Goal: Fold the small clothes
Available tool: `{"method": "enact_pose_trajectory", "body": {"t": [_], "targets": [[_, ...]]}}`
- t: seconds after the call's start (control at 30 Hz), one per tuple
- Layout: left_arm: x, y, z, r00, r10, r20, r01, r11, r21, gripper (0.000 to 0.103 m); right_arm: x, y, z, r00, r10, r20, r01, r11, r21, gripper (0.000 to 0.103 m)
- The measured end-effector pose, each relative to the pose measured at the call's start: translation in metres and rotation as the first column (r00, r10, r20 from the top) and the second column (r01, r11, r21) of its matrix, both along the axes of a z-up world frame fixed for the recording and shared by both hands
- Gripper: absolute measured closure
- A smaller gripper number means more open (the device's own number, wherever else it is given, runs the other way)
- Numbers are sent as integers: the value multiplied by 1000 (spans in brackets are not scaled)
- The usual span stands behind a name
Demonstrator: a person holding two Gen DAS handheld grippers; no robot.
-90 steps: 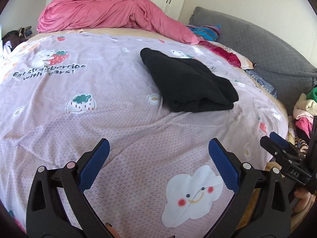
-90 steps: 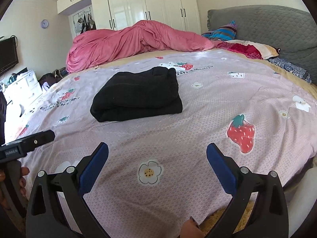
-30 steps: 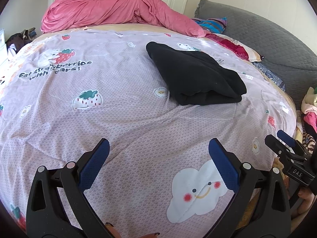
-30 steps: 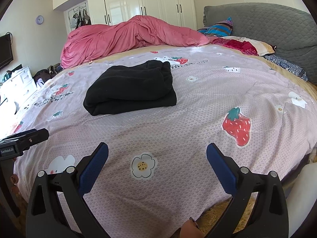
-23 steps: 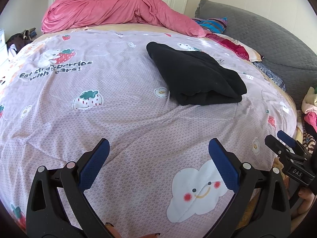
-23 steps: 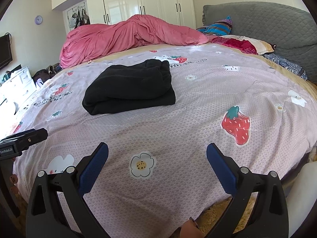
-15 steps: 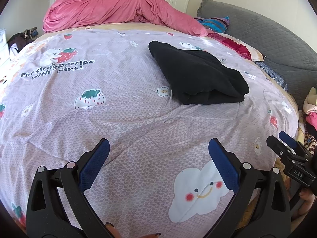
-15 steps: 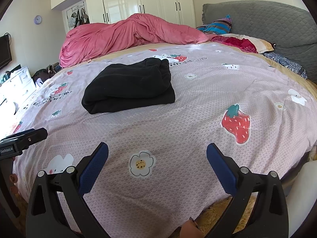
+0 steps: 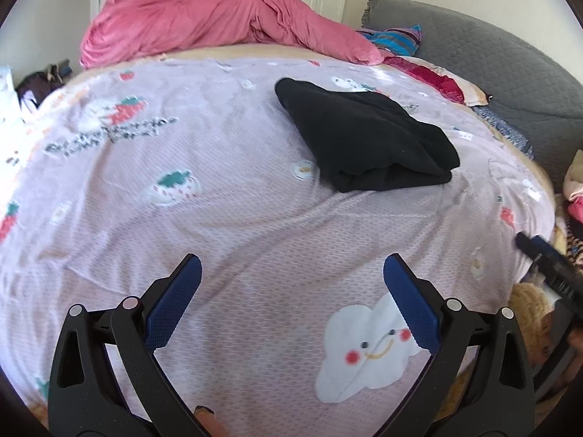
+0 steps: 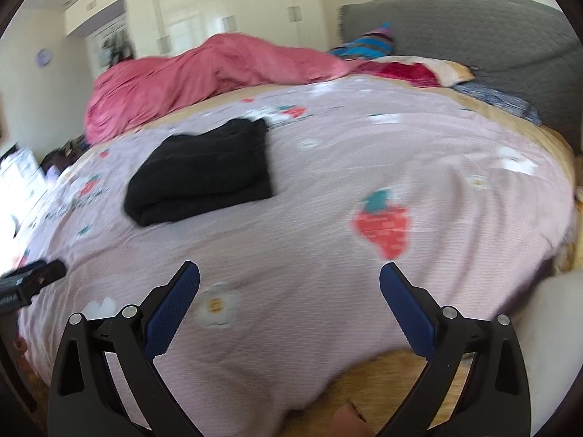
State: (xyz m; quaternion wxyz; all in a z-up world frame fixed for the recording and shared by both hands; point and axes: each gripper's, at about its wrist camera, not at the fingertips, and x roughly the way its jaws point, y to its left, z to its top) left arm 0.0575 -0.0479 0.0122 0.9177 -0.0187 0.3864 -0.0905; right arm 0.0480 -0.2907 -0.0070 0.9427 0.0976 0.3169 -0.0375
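Note:
A black garment (image 9: 368,138), folded into a thick rectangle, lies on the pink printed bedsheet (image 9: 233,204); it also shows in the right wrist view (image 10: 204,171). My left gripper (image 9: 291,291) is open and empty, held above the sheet near the bed's front edge, well short of the garment. My right gripper (image 10: 289,291) is open and empty, also near the front edge, with the garment far ahead to its left. The right gripper's body (image 9: 550,269) shows at the right edge of the left wrist view.
A crumpled pink duvet (image 9: 218,25) lies along the far side of the bed. A grey headboard (image 9: 484,58) and pillows (image 9: 433,76) are at the right. A pile of clothes (image 9: 575,196) sits beside the bed. White wardrobes (image 10: 226,14) stand behind.
Both grippers stay open and empty. The right gripper has swung and lifted a little, blurring its view; the garment has not moved on the bed.

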Motion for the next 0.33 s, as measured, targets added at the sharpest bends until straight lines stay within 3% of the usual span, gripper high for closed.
{"method": "enact_pose_trajectory", "body": {"t": [0.1,0.2,0.3,0.33], "targets": [[0,21,4,1000,25,-7,-25,999,-32,9,-12,-35,6,993,-120,6,120,993,-3,4],[8,71,11,994,108,-29,-110,992,-63,9,-32,-85,5,958,-287,-2,287,957,-34,4],[19,137,22,964,262,-31,-263,965,-15,9,-59,-148,-3,868,-497,-25,491,864,-112,4],[22,161,25,947,320,-23,-319,948,16,9,-72,-174,-8,819,-573,-34,564,815,-133,4]]}}
